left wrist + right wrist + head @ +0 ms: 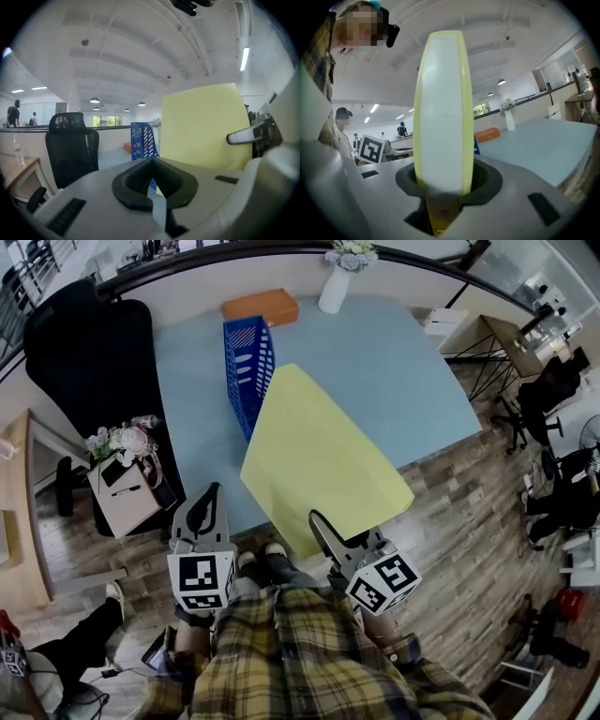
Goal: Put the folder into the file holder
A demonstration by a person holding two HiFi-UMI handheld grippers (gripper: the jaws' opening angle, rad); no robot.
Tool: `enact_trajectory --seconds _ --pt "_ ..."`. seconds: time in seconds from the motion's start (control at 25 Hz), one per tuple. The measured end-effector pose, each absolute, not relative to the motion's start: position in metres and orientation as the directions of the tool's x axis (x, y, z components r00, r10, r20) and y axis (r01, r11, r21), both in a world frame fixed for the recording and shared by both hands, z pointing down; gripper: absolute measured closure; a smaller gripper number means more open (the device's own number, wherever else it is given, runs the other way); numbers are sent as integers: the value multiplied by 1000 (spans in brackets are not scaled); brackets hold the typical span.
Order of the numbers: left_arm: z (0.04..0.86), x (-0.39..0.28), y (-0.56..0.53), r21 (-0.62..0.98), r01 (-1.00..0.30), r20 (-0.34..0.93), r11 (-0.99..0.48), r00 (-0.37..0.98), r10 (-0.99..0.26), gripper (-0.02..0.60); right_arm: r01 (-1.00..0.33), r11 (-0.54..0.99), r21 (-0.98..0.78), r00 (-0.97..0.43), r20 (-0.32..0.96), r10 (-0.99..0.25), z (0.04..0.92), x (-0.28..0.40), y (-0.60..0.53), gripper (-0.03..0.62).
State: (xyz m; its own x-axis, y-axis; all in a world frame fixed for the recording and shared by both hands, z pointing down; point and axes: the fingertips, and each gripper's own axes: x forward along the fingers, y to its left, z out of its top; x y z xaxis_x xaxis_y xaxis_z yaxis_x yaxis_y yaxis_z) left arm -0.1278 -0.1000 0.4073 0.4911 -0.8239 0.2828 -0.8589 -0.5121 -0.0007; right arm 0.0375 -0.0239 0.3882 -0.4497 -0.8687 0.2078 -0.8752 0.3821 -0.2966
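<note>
Clamped the right gripper [319, 521] firmly on the near edge of the folder [323, 460], a thin, flat, pale yellow rectangle with a matte face. Held it slanted in the air, low edge out beyond the near side of the table [394, 362], far corner reaching over the smooth, light blue top. Seen edge-on from the right gripper view, bowed into a slim oval: two yellow covers [443, 112] bulging apart round a white inside, pinched at the bottom between the black ribbed pads of the right gripper [443, 187].

Kept the left gripper [211, 495] clenched on nothing, its dark jaws drawn together to a point just off the table's near left edge, beside the folder and apart from it. From the left gripper view, showed the black pads [152, 183] meeting with only a sliver of blue table between them, and the folder [206, 126] as a broad yellow sheet on the right.

Stood upright on the table, towards the far left: the file holder [248, 371], deep blue plastic with slatted sides, near the folder's far corner; could not tell whether touching. Behind it lay a flat orange box [260, 307], and beside that rose a slim white vase [335, 287].
</note>
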Motion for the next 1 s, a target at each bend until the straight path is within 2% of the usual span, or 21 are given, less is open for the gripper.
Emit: enact_trajectory --seconds 0.32,1.0 --pt "407 -120 -92 -7 -868 287 -497 474 -832 589 -871 388 -302 -438 117 -892 353 60 -44 436" --pt "401 -122 -108 -15 -897 269 -442 422 -866 589 -882 392 -261 -423 75 -903 335 77 -101 436"
